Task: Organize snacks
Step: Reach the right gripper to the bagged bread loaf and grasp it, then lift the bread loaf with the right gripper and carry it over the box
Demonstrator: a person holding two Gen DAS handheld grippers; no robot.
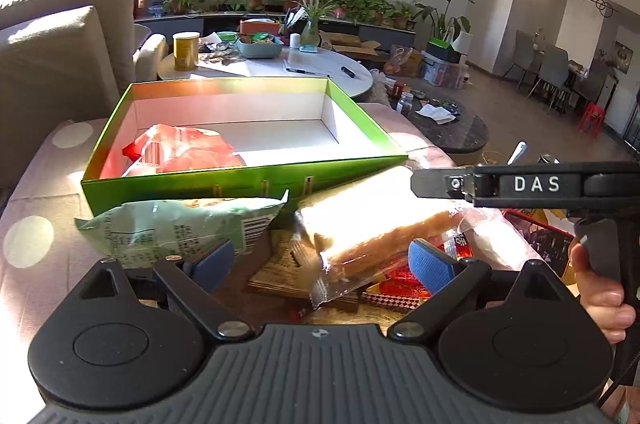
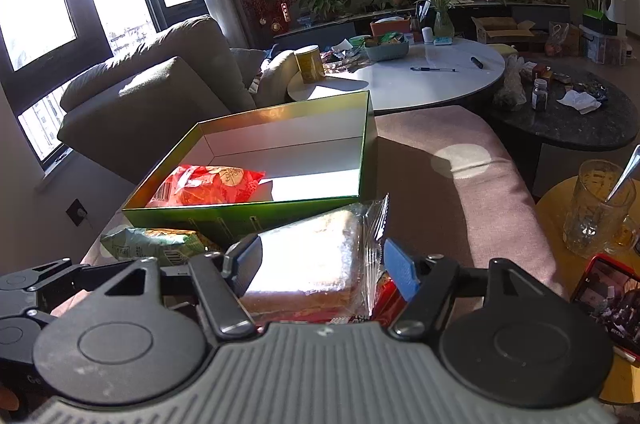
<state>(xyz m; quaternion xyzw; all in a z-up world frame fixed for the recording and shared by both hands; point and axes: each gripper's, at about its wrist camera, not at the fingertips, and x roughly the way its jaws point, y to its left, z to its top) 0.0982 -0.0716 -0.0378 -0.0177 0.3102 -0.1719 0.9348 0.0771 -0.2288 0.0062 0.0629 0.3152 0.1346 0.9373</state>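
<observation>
Right tongs (image 2: 320, 264) clenched on the wrapped bread (image 2: 308, 264) just before the green box (image 2: 248, 220), ready to lift it in beside the red snack bag (image 2: 208, 186); left tongs (image 1: 320, 260) released, near the green snack bag (image 1: 176, 228).

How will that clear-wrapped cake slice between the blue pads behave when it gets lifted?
The cake slice looks spongy, so it probably squashes if squeezed hard. Its clear wrapper looks glossy and loose, so it may slip or crinkle against the right gripper. It is likely light for its size.
</observation>
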